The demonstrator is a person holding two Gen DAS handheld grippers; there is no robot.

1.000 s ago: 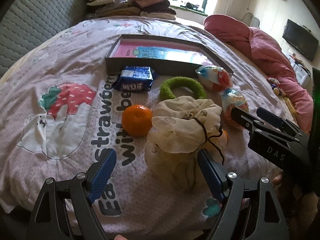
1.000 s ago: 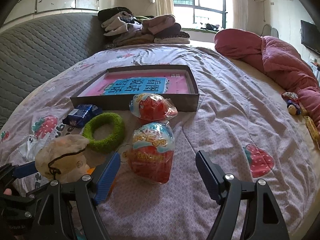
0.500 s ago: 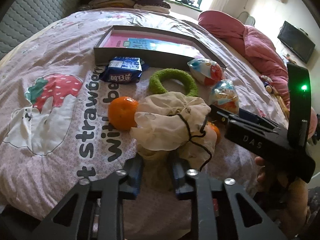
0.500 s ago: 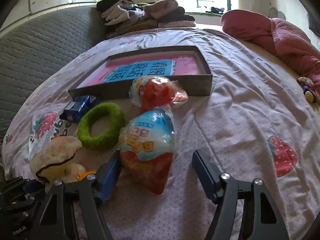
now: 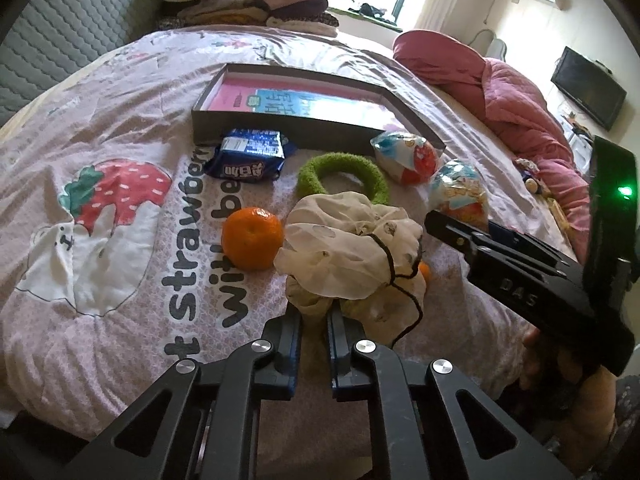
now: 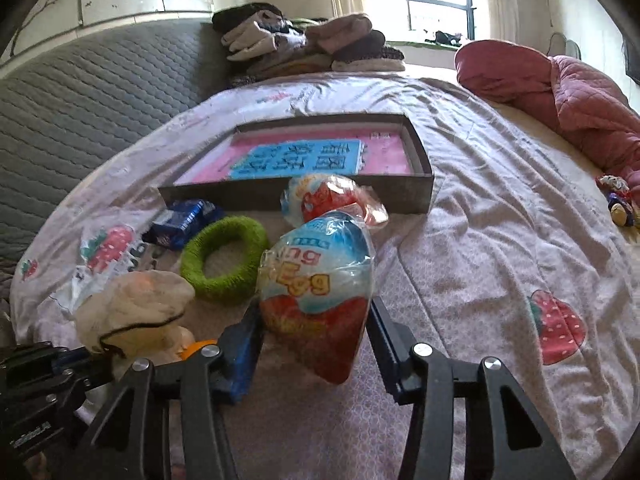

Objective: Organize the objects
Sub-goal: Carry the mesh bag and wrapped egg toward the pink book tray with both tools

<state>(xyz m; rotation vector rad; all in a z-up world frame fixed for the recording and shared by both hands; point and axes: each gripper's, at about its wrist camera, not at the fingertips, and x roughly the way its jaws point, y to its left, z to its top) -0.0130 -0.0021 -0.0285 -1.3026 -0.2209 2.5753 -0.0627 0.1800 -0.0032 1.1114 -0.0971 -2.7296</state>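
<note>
Nearby, orange (image 5: 252, 238) & green ring (image 5: 342, 174) beside cloth pouch (image 5: 352, 256), box (image 5: 412, 118) behind

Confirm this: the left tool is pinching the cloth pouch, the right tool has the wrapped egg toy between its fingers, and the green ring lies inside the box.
Wrong on the green ring: the left wrist view shows it on the bedsheet in front of the box. The rest stands.

Left tool (image 5: 314, 320) clamped shut; right tool (image 6: 316, 332) jaws just closing
</note>
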